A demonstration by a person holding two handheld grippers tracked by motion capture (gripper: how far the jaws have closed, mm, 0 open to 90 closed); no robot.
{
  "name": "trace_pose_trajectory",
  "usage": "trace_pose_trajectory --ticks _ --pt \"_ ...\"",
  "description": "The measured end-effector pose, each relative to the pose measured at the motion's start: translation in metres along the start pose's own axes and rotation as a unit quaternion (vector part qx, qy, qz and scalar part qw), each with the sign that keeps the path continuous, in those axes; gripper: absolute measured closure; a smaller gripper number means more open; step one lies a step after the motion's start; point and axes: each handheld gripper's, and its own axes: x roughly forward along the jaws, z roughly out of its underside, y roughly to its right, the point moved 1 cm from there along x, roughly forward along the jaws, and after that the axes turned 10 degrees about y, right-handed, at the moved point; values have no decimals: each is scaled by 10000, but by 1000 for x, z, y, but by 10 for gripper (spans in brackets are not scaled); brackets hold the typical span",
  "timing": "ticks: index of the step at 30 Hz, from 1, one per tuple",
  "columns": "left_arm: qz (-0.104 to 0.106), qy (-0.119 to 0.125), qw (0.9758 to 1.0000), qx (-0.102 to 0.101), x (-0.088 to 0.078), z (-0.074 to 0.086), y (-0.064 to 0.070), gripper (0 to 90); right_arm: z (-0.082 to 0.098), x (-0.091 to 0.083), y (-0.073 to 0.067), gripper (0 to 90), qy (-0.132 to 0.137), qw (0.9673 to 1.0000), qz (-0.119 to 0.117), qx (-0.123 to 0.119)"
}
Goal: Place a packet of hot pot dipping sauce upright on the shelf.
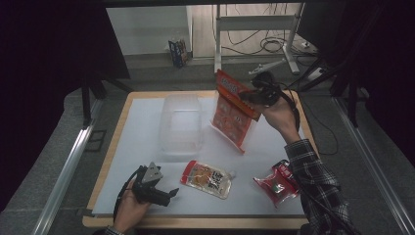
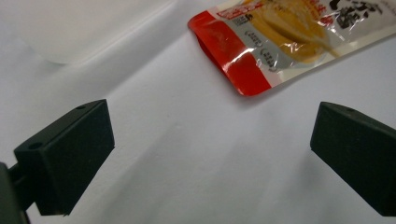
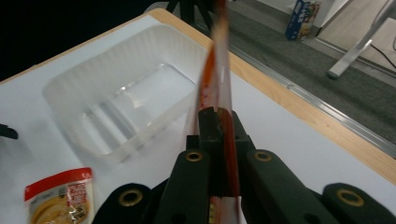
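Right gripper (image 1: 250,95), upper right, clamps an orange bag (image 1: 234,113) aloft; left gripper (image 1: 166,195), lower left, jaws apart.

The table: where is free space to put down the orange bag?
Bare white table lies left of the clear tub, and between the tub and the far edge. The tub looks empty. The near edge is crowded: left gripper, noodle pouch, red packet.
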Motion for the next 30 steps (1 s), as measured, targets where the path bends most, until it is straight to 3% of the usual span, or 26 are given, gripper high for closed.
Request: trace_pose_trajectory --ticks 6,21,30 --pt "14 9 10000 7 0 0 0 0 -10 2 -11 890 -57 9999 -22 -117" --pt "8 15 10000 41 0 -1 1 0 -42 4 -18 890 170 9996 -166 161" --pt "9 9 10000 65 0 -1 2 0 -71 12 -29 890 224 9996 -149 91"
